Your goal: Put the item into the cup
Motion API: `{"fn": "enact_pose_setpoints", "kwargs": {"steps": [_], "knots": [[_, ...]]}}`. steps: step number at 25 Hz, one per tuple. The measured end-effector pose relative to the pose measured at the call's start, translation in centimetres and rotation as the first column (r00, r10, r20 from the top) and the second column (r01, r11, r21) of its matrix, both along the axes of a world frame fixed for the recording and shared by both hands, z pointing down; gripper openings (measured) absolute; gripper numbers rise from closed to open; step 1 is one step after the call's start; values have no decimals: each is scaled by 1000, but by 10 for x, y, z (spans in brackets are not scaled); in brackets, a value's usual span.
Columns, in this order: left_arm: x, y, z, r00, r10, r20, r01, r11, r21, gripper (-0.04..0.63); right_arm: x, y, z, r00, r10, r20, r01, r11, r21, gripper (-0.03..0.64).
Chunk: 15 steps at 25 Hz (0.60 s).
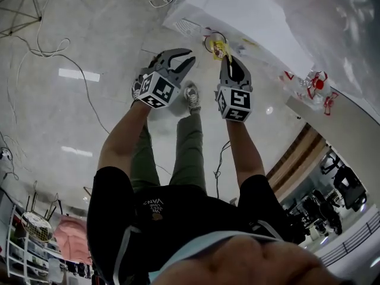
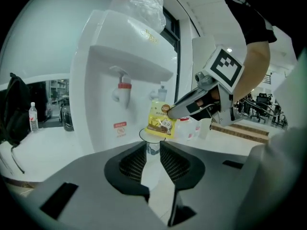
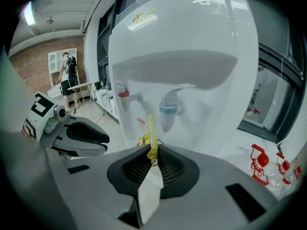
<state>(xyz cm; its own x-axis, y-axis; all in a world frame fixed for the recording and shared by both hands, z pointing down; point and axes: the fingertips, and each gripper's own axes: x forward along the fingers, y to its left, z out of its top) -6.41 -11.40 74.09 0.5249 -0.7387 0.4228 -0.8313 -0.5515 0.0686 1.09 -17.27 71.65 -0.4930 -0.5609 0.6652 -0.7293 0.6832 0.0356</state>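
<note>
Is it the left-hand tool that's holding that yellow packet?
No, the yellow packet is pinched between the fingers of the right gripper, while the left gripper is off to the side, not touching it.

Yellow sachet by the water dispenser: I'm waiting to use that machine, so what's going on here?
A person holds a gripper in each hand. The right gripper's tongs are shut on the yellow sachet, holding it over the clear cup below the water dispenser's taps, its lower edge about at the rim. The left gripper hangs beside, tongs open and empty.
</note>
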Motion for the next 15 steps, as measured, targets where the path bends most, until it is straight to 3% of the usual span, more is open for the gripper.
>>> {"fn": "enact_pose_setpoints", "kwargs": {"steps": [2,8,15], "knots": [[3,-3,10,1000,5,3,-5,1000,-14,112,-4,-6,5,1000,-8,-4,8,1000,14,60],[11,-15,34,999,43,15,-42,999,-35,175,-12,-17,15,1000,-19,-21,20,999,41,60],[17,-25,45,991,130,34,-129,991,-36,216,-18,-21,24,997,-43,-66,47,997,59,60]]}}
